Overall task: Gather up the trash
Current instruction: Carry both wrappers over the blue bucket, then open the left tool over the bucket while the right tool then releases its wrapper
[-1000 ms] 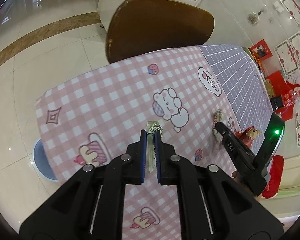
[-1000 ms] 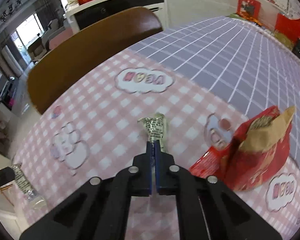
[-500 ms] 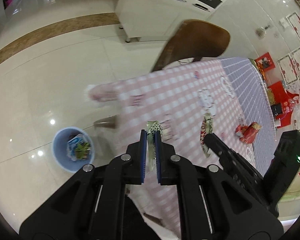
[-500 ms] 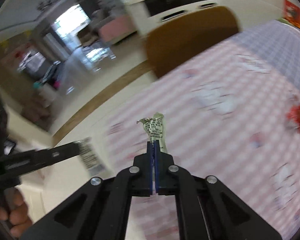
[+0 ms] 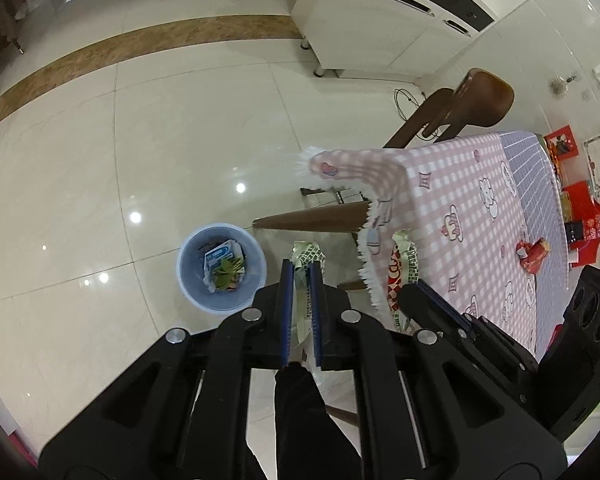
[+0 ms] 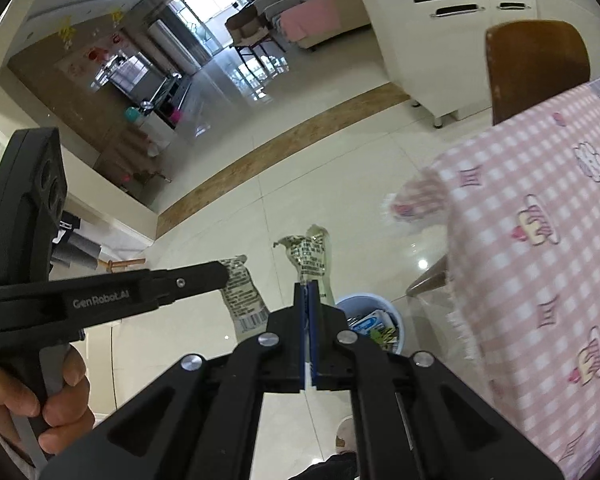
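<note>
My left gripper (image 5: 301, 270) is shut on a crumpled printed wrapper (image 5: 307, 254) and holds it in the air just right of a light blue trash bin (image 5: 188, 276) on the floor. My right gripper (image 6: 310, 290) is shut on a second printed wrapper (image 6: 309, 254), above and left of the same bin (image 6: 396, 312). The left gripper with its wrapper (image 6: 242, 294) shows at the left of the right wrist view. The right gripper's wrapper (image 5: 404, 268) shows right of centre in the left wrist view. The bin holds a carton and other scraps.
The table with a pink checked cloth (image 5: 460, 216) stands to the right, its fringe near both grippers. A red snack bag (image 5: 534, 254) lies on it. A brown wooden chair (image 5: 480, 100) stands behind. A white cabinet (image 5: 380, 20) stands on glossy floor tiles.
Both grippers swung off the table, each carrying its wrapper, and now hang over the floor beside the blue bin. The bin has come nearer in view.
</note>
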`<state>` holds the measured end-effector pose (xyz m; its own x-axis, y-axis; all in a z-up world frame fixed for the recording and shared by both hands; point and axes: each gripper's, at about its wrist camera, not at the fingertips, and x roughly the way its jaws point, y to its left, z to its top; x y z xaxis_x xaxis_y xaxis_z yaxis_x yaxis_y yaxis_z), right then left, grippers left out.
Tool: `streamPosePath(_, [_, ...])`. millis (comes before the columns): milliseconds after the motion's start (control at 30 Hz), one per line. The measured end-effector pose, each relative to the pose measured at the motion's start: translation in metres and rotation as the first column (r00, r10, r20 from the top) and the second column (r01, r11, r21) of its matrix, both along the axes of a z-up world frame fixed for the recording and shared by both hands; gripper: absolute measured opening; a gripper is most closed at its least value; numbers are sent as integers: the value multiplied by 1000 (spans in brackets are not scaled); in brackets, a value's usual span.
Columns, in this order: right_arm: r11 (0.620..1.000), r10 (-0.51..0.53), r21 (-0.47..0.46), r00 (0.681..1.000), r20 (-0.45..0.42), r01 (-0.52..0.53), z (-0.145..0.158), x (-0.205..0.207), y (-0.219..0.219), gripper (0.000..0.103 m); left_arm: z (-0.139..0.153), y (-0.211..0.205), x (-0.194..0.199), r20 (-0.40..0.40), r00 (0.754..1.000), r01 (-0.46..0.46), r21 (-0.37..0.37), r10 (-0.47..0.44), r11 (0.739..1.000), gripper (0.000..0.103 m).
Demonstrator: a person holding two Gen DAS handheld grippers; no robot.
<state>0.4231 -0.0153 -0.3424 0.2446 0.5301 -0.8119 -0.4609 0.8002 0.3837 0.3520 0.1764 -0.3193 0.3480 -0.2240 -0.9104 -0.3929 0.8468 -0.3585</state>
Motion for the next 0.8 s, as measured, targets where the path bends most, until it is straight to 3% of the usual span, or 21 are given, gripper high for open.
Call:
streamPosePath(233, [1000,2,-14,1000,-3,-2,3,-18,23,2,0,21,-8,-6,1000,-18,-69,18,997,10])
streamPosePath(300, [1000,1,-18,1000,-1,-1,3,-18,23,2,-1,24,-10,-15,1000,-21,-81,20,997,15])
streamPosePath(333, [1000,-2,-19,1000,0,2,4,-19,23,2,-1,24,-10,-15,1000,-19,-79,18,997,27])
streamPosePath(367, [1000,-5,-19,1000,-1,5,4,-19,20,2,-1,26,-11,-17,1000,-20,-72,19,997,56])
streamPosePath(400, [1000,-8,-20,1000,-3,8,4,-19,20,2,1,27,-12,-10,1000,-30,-55,30,998,64])
streamPosePath(800, [1000,-11,-24,1000,-17,11,-4,-20,25,2,6,33,-18,-6,1000,-16,-38,16,999,65])
